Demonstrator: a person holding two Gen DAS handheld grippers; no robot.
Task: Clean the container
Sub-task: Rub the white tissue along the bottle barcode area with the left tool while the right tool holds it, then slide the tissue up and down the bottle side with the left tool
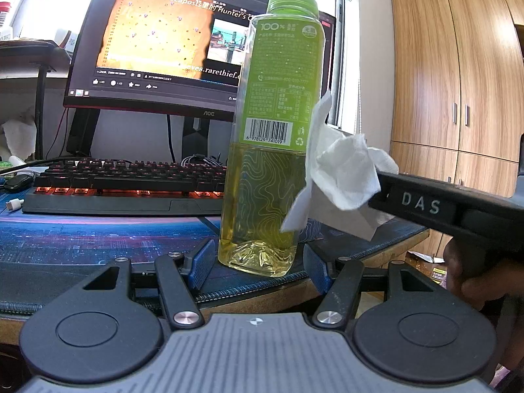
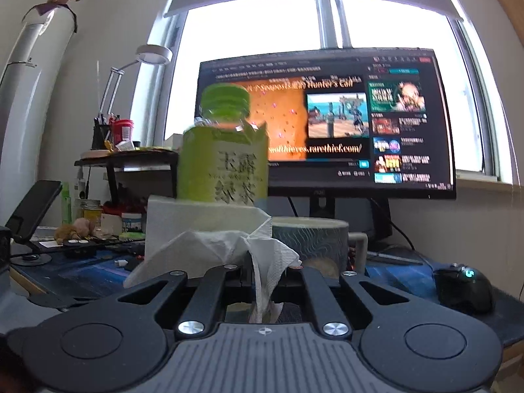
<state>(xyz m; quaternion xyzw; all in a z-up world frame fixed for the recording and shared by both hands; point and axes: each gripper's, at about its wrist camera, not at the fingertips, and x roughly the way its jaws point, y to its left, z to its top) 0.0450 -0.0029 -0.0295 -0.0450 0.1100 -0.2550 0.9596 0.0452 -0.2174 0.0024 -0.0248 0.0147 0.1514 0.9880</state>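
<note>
Two risks: left gripper [image 1: 258,263] spread beside bottle [image 1: 275,137], not clamping; right gripper [image 1: 380,193] pinching tissue [image 1: 344,177]; side wiping may topple bottle off tabletop [image 1: 98,239] edge

Bottle [image 1: 271,131] standing upright near counter edge: clear plastic, green cap on, green label with barcode, yellow-green liquid filling lower half. White tissue [image 1: 344,177], crumpled, pressing against bottle's side at liquid level, one corner hanging down.

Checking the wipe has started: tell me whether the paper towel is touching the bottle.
Touching. The left wrist view shows the paper towel, held by the right gripper, lying against the bottle side.
</note>
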